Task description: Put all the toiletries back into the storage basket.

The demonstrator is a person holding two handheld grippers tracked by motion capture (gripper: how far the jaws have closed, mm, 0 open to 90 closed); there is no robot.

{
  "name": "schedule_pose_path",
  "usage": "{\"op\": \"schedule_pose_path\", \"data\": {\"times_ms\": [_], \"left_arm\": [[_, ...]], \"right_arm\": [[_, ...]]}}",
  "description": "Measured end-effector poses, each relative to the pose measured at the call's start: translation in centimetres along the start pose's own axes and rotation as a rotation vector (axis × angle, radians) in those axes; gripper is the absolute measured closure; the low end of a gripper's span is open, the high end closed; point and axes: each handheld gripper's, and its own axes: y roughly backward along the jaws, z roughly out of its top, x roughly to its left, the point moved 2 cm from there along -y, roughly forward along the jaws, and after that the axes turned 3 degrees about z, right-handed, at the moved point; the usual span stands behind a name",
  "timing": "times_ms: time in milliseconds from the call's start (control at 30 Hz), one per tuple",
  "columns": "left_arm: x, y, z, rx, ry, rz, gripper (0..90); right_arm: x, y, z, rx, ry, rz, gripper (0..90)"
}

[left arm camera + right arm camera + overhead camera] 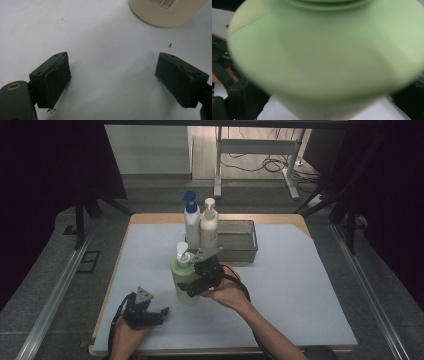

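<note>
No text, brand or number is legible. A barcode with a row of tiny digits stands on a label at the base of the cream bottle (pixel 168 11), at the far edge of the left gripper view; the digits are too small and cropped to read.

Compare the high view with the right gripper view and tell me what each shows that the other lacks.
High view alone: the blue-capped white pump bottle and the cream pump bottle standing beside the dark wire-mesh basket, the left gripper open over the grey table mat, and the right gripper at the green bottle's side.

Right gripper view alone: a blurred close-up of the bottle's shoulder between the black fingers.

Both: the pale green pump bottle and the mat.
</note>
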Motion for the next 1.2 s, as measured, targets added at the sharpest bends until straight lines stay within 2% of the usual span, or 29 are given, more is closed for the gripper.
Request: {"op": "schedule_pose_path", "data": {"times_ms": [167,300,367,667,867,1067,1200], "left_arm": [[0.0,0.0,0.0,0.000,0.000,0.000,12.2],[0.0,0.0,0.0,0.000,0.002,-0.001,12.2],[0.0,0.0,0.0,0.001,0.002,-0.001,12.2],[0.0,0.0,0.0,0.000,0.000,-0.002,12.2],[0.0,0.0,0.0,0.000,0.000,-0.003,12.2],[0.0,0.0,0.0,0.001,-0.001,-0.003,12.2],[0.0,0.0,0.0,0.001,-0.001,-0.003,12.2]], "right_arm": [[0.0,-0.8,0.1,0.005,0.001,-0.008,2.1],[0.2,-0.8,0.2,0.000,0.026,-0.001,11.1],[0.5,-0.7,0.2,0.000,0.043,-0.014,11.4],[0.6,-0.4,0.2,0.008,0.030,-0.034,12.2],[0.2,0.3,0.0,0.015,0.007,-0.040,12.2],[-0.5,1.8,0.1,0.008,-0.021,-0.040,12.2],[-0.9,2.7,0.0,0.014,-0.027,-0.058,12.3]]}}
